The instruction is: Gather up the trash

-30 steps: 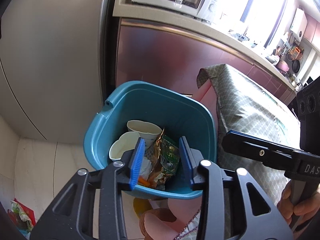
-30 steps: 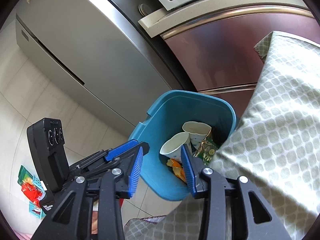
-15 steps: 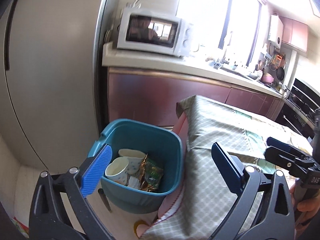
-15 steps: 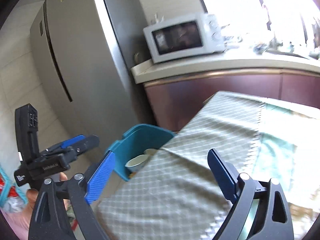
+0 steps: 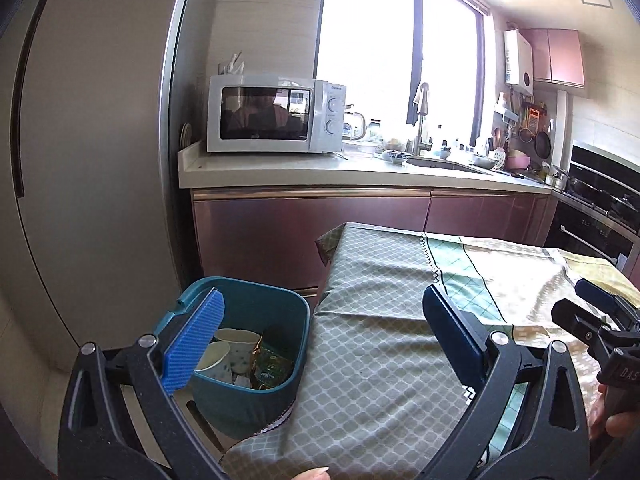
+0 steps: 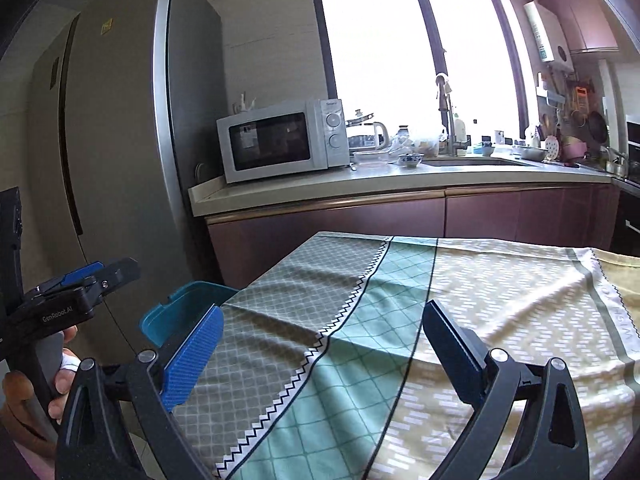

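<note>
A teal trash bin [image 5: 244, 400] stands on the floor at the left end of the table; its rim also shows in the right wrist view [image 6: 188, 300]. It holds paper cups [image 5: 232, 350] and a gold-green snack wrapper [image 5: 270, 366]. My left gripper [image 5: 320, 340] is open and empty, above the table's left edge beside the bin. My right gripper [image 6: 320, 340] is open and empty, above the tablecloth. The right gripper also shows at the right of the left wrist view [image 5: 600, 320], and the left gripper at the left of the right wrist view [image 6: 86, 280].
A patterned tablecloth [image 6: 460, 300] covers the table. A tall fridge [image 5: 92, 160] stands behind the bin. A counter [image 5: 360, 172] with a microwave [image 5: 276, 114], a sink and kitchenware runs along the back, with maroon cabinets below.
Both grippers have opened wide and pulled up and back from the bin. The views now face the table and counter instead of looking down into the bin.
</note>
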### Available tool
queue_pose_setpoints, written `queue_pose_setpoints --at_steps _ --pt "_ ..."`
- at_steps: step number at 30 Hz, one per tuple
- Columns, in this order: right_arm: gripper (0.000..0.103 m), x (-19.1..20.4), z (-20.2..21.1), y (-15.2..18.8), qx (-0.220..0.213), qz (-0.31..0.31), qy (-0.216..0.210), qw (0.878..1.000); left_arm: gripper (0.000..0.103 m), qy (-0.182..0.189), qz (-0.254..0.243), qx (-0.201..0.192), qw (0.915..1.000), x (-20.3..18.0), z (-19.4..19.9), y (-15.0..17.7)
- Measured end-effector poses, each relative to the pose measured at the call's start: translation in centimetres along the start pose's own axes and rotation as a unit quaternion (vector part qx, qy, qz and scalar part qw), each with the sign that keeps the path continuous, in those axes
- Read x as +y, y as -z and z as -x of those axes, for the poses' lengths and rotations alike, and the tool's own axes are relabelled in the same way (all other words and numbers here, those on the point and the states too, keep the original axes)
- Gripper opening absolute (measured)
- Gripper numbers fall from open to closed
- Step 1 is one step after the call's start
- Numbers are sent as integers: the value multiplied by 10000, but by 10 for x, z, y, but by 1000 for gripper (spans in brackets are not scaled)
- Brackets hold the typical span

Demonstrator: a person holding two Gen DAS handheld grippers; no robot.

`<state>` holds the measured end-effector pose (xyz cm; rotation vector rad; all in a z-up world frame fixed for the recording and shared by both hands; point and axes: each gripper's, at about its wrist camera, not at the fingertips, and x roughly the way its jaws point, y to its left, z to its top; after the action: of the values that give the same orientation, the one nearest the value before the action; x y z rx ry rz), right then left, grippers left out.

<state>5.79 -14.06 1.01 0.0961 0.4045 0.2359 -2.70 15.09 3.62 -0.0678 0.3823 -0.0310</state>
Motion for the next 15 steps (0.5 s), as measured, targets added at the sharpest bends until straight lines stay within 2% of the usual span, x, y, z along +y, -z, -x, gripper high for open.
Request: queue_pose_setpoints --at_steps 6,15 --pt "96 -9 21 8 -234 -75 375 9990 98 24 -104 -206 9997 -16 17 3" --pt "96 -17 45 13 -452 -45 749 9962 98 -7 -162 -306 9994 -25 28 10"
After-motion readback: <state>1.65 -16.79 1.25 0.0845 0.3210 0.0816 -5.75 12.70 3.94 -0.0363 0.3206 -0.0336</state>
